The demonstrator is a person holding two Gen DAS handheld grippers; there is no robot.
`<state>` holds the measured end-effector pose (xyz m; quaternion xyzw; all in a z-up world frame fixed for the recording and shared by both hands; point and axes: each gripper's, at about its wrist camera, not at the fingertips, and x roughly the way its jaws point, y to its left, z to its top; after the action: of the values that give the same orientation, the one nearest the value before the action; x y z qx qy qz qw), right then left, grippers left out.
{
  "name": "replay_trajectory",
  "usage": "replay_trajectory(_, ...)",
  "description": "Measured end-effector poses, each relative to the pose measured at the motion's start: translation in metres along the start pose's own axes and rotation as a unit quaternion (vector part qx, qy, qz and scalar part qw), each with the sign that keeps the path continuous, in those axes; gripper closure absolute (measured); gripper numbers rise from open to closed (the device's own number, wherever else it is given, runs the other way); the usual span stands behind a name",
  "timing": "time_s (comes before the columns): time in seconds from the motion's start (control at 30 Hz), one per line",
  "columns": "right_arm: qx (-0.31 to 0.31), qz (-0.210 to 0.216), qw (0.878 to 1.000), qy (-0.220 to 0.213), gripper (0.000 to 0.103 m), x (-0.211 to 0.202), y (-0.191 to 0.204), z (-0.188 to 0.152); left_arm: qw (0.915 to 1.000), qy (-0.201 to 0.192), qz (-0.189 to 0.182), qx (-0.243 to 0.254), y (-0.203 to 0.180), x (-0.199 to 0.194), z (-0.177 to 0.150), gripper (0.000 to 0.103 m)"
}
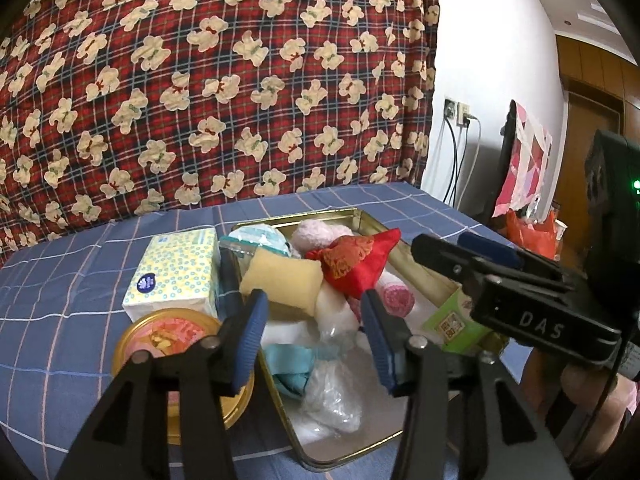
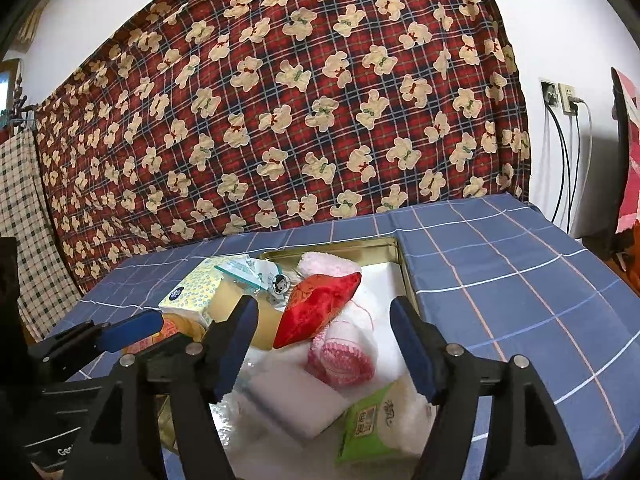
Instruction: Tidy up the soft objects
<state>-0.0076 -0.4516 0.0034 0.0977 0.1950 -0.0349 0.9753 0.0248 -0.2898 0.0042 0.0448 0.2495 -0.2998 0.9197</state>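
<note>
The shallow gold-coloured metal tin [image 1: 370, 218] on the blue checked tabletop [image 1: 60, 292] was heaped well above its rim, and that looked like the main risk: the red embroidered satin pouch [image 2: 320, 308] lay tilted on top of the pile, just ahead of and between the right gripper's [image 2: 325, 344] jaws, and a nudge from either tool could have rolled it, or the pale yellow sponge cushion [image 1: 282, 280] beside it, over the edge. The green wipes packet [image 2: 366, 428] leaned at the tin's near side below the right jaws and seemed likely to slide out if the pile shifted. The clear crinkled plastic bag [image 1: 332, 396] under the left gripper [image 1: 316, 330] would probably have slipped from a shallow pinch. Both grippers pointed forward and somewhat downward over the tin, side by side, the right one reaching in across the left view. The left jaws stood apart with nothing pressed between the pads; the right jaws were likewise spread and empty. A yellow-dotted tissue box [image 1: 174, 276] and a round gold tin [image 1: 176, 344] sat outside, left of the left jaws.
</note>
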Motion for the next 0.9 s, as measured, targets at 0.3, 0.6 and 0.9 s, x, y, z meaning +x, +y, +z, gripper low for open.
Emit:
replay_trajectory(0.3,-0.008,-0.01,1.0,-0.022,0.027,-0.012,0.011,-0.003,0.9997,-0.019,0.009,-0.007,0.004,-0.011,-0.002,0.027)
replay_trajectory(0.6,-0.015,-0.027,0.999,-0.045,0.027,-0.027,0.015,-0.005,0.9985,-0.047,0.019,-0.021,0.012,-0.027,-0.002,0.01)
replay_trajectory(0.9,-0.017,-0.027,0.998,-0.046,0.026,-0.03,0.018,-0.008,0.9974,-0.055,0.026,-0.037,0.02,-0.032,-0.007,0.004)
